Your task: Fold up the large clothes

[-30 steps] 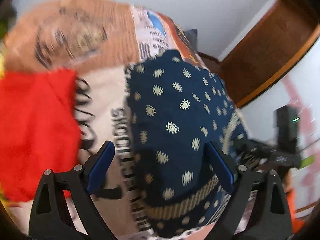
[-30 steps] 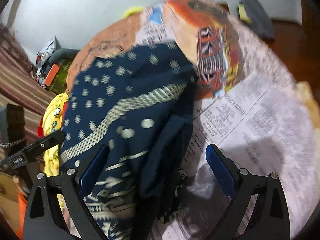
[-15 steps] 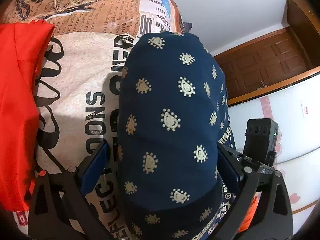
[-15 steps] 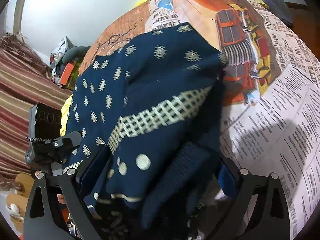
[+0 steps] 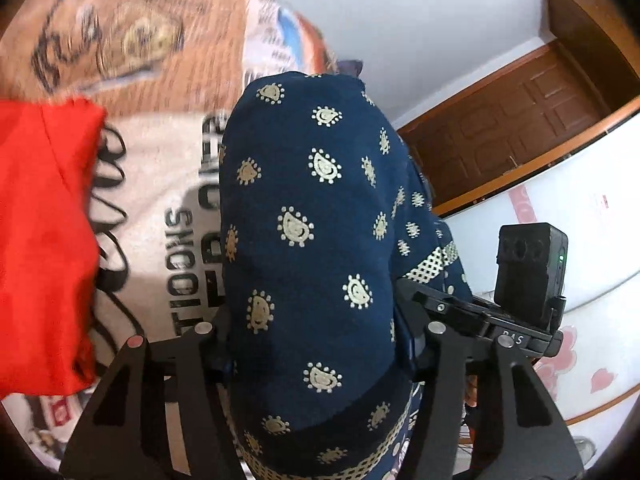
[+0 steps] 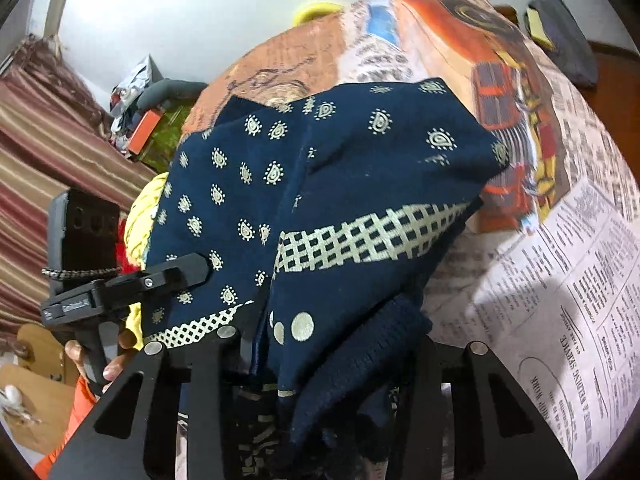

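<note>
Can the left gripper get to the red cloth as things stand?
Probably not right now. The left gripper looks shut on the navy patterned garment, so its jaws are full. The red cloth lies uncovered to its left on the printed bedsheet; release first.

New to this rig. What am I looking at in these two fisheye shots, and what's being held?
There is no robot arm here. A person carries a handheld two-finger gripper in each hand, and each gripper has a fisheye camera looking forward along its fingers.

The left wrist view shows the left gripper with its black fingers closed on a navy patterned garment. The right wrist view shows the right gripper gripping the same garment, with the left gripper's body off to the side.

Underneath is a bed with a printed bedsheet covered in newspaper text and pictures. A red cloth lies beside the garment, and a yellow cloth shows behind it. The person appears to be mid-fold, with both grippers holding the garment.
</note>
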`<control>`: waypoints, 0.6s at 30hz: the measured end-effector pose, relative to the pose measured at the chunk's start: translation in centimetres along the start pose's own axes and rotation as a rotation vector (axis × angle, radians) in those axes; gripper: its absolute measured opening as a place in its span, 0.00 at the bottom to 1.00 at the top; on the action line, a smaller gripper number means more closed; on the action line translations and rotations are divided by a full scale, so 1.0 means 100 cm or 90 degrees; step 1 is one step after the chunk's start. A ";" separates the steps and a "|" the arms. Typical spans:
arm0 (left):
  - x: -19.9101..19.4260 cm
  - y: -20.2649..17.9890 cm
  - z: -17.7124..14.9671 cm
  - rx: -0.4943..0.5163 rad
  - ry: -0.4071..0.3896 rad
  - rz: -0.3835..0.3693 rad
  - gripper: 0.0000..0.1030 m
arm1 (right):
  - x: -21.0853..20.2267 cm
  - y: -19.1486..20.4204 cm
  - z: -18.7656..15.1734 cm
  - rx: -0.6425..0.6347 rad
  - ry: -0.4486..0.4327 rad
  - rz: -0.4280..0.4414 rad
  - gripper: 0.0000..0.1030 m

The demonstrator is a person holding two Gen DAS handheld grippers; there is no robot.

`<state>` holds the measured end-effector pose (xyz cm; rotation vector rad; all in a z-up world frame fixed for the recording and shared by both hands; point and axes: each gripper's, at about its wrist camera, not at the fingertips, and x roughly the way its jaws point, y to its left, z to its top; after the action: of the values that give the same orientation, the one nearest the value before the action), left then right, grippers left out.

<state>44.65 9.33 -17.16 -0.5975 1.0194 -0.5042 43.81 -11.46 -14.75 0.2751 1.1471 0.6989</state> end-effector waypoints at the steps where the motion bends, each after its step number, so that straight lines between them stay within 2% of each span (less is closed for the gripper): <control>1: -0.012 -0.003 0.002 0.009 -0.011 0.003 0.56 | -0.001 0.008 0.003 -0.005 -0.006 0.004 0.34; 6: -0.075 -0.008 0.010 0.028 -0.067 0.013 0.56 | -0.009 0.056 0.019 -0.044 -0.037 0.039 0.34; 9: -0.119 0.002 0.016 0.028 -0.099 0.026 0.56 | -0.003 0.088 0.028 -0.075 -0.046 0.055 0.34; 15: -0.179 0.037 0.017 0.008 -0.139 0.066 0.56 | 0.041 0.143 0.044 -0.108 -0.036 0.086 0.34; 18: -0.193 0.061 0.015 -0.014 -0.146 0.077 0.56 | 0.065 0.159 0.045 -0.119 -0.021 0.091 0.34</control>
<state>38.24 26.54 -8.44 -0.5951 0.8387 -0.3099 43.61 5.39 -9.19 0.2103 1.0296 0.9181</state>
